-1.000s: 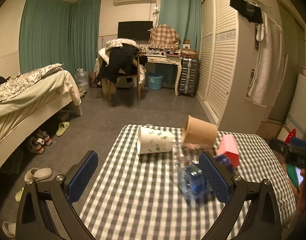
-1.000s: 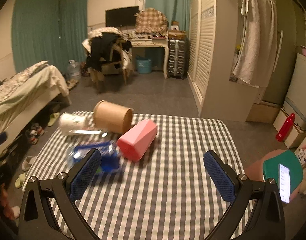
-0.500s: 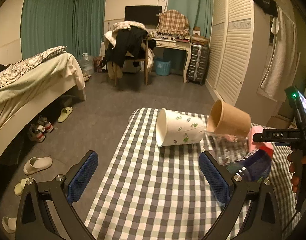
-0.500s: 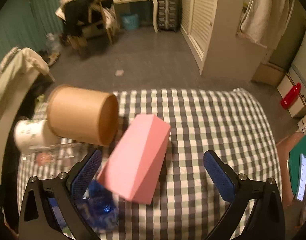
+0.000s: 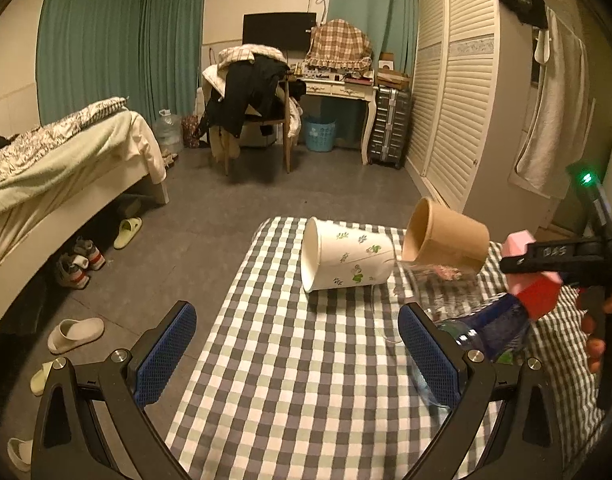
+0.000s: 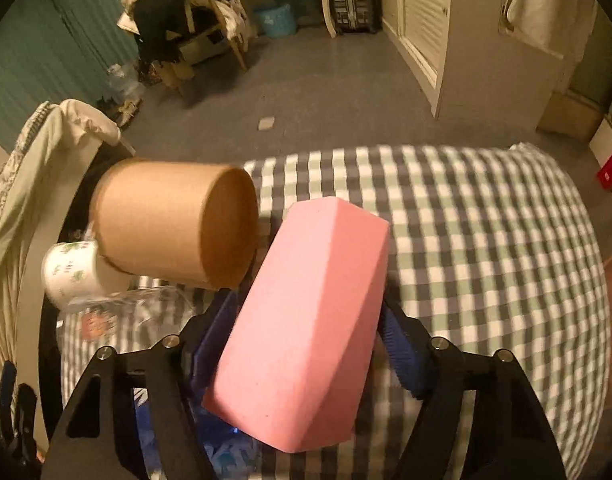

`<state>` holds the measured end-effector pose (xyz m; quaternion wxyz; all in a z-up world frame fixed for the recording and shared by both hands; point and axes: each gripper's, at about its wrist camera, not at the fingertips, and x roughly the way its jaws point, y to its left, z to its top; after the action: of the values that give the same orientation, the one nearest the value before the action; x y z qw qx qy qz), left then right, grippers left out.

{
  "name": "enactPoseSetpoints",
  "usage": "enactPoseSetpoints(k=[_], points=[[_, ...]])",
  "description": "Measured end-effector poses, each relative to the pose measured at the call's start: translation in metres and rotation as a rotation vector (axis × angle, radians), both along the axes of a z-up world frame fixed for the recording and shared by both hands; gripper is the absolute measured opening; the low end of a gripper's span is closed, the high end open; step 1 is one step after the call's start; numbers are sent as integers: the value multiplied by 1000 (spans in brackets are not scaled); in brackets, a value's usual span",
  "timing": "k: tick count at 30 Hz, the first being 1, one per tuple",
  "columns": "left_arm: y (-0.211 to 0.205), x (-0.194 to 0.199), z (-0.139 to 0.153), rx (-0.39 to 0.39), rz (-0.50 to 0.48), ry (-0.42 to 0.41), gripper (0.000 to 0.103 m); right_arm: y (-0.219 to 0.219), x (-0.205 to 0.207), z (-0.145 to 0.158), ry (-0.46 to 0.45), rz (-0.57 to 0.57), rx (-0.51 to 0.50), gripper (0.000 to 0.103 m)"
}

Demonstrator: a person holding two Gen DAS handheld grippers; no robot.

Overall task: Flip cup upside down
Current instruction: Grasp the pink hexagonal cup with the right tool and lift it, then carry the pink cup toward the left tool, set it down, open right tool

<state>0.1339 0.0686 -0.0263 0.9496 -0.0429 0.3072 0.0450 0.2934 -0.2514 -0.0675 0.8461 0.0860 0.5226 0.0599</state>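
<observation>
A pink faceted cup [image 6: 306, 320] lies on its side on the checked tablecloth [image 6: 486, 240]. My right gripper [image 6: 306, 344] is shut on the pink cup, one blue pad on each side of its body. In the left wrist view the pink cup [image 5: 534, 280] shows at the far right, held by the right gripper [image 5: 554, 266]. My left gripper [image 5: 297, 352] is open and empty above the near part of the table [image 5: 285, 380].
A brown paper cup [image 6: 173, 220] lies on its side just left of the pink cup. A white floral cup [image 5: 346, 260], a clear glass [image 5: 430, 284] and a blue-tinted plastic bottle [image 5: 494, 328] also lie there. A bed stands left, wardrobe right.
My right gripper moved forward and down and closed on the pink cup. My left gripper swung slightly left and stayed open.
</observation>
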Motion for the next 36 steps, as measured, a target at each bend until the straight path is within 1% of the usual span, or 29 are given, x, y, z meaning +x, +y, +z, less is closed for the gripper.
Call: enactPoseSetpoints(k=[4, 6, 9, 11, 12, 15, 17, 18, 19, 20, 23, 24, 25, 26, 27, 29, 30, 32, 34, 35, 36], points=[[-6, -17, 19, -13, -10, -38, 103, -6, -22, 38, -61, 17, -22, 67], [-11, -27, 28, -16, -18, -57, 103, -8, -39, 57, -84, 37, -33, 67], [-22, -45, 41, -11, -29, -81, 103, -8, -76, 75, -110, 75, -52, 63], [-28, -55, 45, -12, -37, -93, 103, -13, -103, 79, -113, 101, -51, 60], [-29, -60, 47, -15, -40, -98, 103, -17, -119, 80, -112, 113, -44, 60], [-36, -74, 51, -28, -53, -107, 103, -13, -146, 72, -90, 140, -43, 59], [-40, -84, 52, -28, -66, -112, 103, -9, -161, 57, -61, 150, -43, 56], [-42, -88, 51, -25, -70, -113, 103, -10, -166, 53, -48, 157, -32, 52], [-43, -93, 50, -22, -72, -114, 103, -8, -170, 47, -29, 164, -23, 32], [-41, -96, 49, -22, -74, -115, 103, -4, -174, 40, -16, 171, -21, 27], [-37, -103, 45, -32, -66, -112, 103, 10, -180, 19, -36, 188, -64, 27], [-34, -105, 44, -34, -62, -109, 103, 11, -180, 11, -30, 191, -62, 22], [-31, -106, 43, -32, -53, -106, 103, 12, -185, 13, -63, 194, -36, 20], [-29, -106, 42, -30, -47, -102, 103, 13, -189, 17, -116, 201, -15, 20], [-27, -107, 41, -30, -42, -101, 103, 14, -192, 19, -156, 203, -30, 20], [-21, -108, 41, -35, -32, -102, 103, 16, -192, 23, -192, 192, -79, 20], [-19, -108, 42, -39, -27, -103, 103, 15, -191, 25, -205, 193, -75, 20], [-17, -108, 43, -45, -24, -105, 103, 10, -185, 26, -202, 177, -65, 20], [-16, -109, 43, -43, -26, -105, 103, 4, -180, 25, -182, 156, -80, 20], [-17, -108, 42, -38, -27, -103, 103, 2, -180, 26, -171, 160, -68, 20], [-17, -107, 41, -34, -26, -98, 103, -1, -182, 24, -162, 176, -35, 20]])
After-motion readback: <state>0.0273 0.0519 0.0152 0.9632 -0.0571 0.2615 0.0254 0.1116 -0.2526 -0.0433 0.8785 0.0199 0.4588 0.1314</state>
